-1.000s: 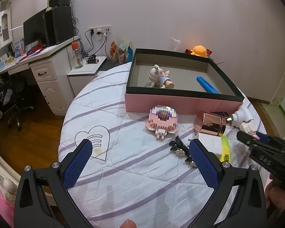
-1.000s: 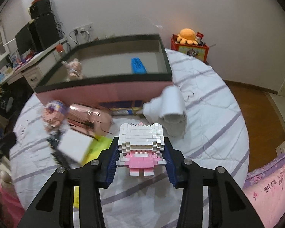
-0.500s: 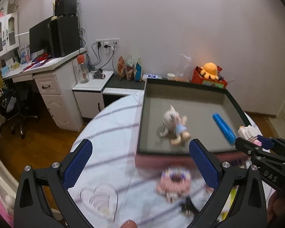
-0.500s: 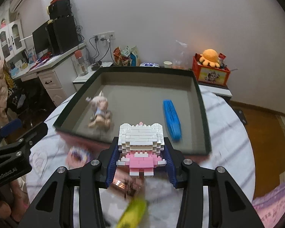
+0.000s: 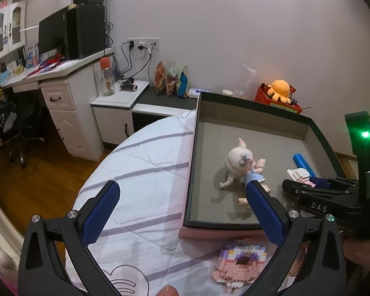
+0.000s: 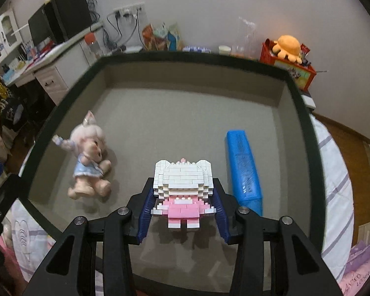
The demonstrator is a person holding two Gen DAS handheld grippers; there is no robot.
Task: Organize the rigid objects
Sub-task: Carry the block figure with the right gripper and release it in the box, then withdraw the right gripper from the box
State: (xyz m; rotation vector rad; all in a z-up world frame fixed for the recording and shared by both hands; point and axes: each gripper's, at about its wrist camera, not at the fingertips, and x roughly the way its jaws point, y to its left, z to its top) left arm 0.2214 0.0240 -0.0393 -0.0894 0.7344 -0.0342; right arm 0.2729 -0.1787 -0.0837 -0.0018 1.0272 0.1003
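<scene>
1. The right claw (image 6: 183,203) is clamped on the white-and-pink studded brick figure (image 6: 182,185) – held above the grey floor of the dark-rimmed shallow box (image 6: 305,133).
2. Inside lie a glossy doll (image 6: 88,165) and a ribbed blue plastic bar (image 6: 244,167).
3. The left claw (image 5: 182,212) stands wide apart, holding nothing, over the striped quilt (image 5: 145,172).

My right gripper (image 6: 183,203) hangs over the near part of the box (image 6: 305,133), with the brick figure (image 6: 183,187) between its fingers. In the box, the doll (image 6: 90,162) lies to the left of that figure and the long case (image 6: 244,170) to its right, both on the box floor and apart from each other. The box sits on the bedspread (image 5: 140,167). My left gripper (image 5: 182,209) is over the bedspread at the box's near left corner, one finger over the cloth, the other in front of the doll. A second brick figure (image 5: 236,264) lies on the bedspread just before the box's near wall. Behind the box stands a desk (image 5: 61,79) to the left.
</scene>
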